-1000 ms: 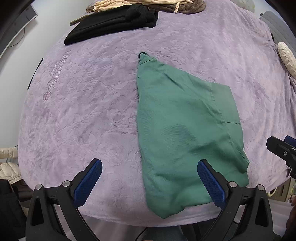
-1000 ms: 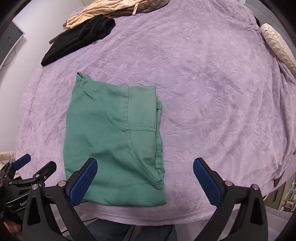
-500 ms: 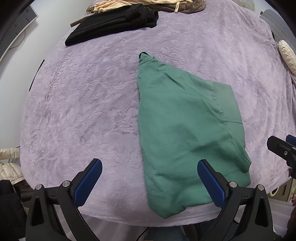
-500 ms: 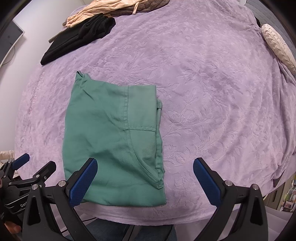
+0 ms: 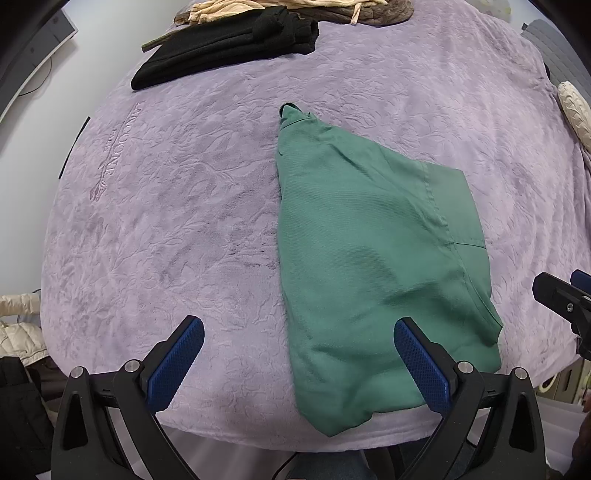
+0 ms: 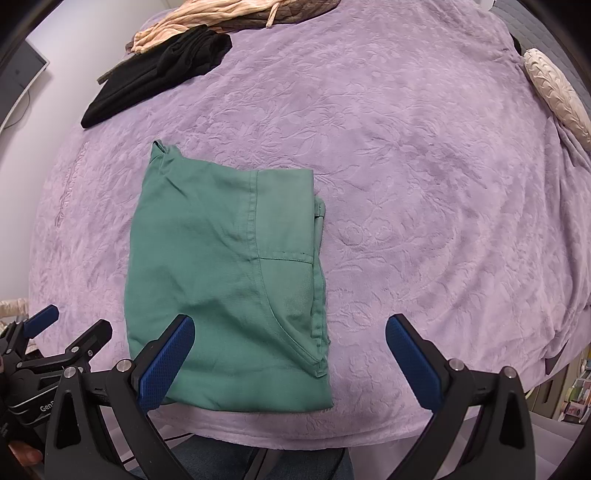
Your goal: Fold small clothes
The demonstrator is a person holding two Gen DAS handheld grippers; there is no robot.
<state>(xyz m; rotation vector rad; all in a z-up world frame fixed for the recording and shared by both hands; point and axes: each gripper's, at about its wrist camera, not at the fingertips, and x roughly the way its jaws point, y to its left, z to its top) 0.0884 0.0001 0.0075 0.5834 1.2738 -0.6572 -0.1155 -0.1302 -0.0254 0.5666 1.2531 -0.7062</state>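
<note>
A green garment (image 5: 373, 258) lies folded flat on the purple bedspread (image 5: 184, 206), near its front edge. It also shows in the right wrist view (image 6: 225, 266), with a seam and pocket on its right half. My left gripper (image 5: 299, 358) is open and empty, held above the front edge, its right finger over the garment's near corner. My right gripper (image 6: 290, 354) is open and empty, its left finger over the garment's near left part. Neither touches the cloth. The left gripper's body shows at the lower left of the right wrist view (image 6: 55, 354).
A folded black garment (image 5: 225, 48) and beige and brown clothes (image 5: 295, 5) lie at the far edge of the bed. A cream pillow (image 6: 557, 92) lies at the right edge. The bedspread (image 6: 424, 184) stretches wide to the right of the green garment.
Almost nothing; both grippers stay open and drift very slightly, and the green garment lies in the same place.
</note>
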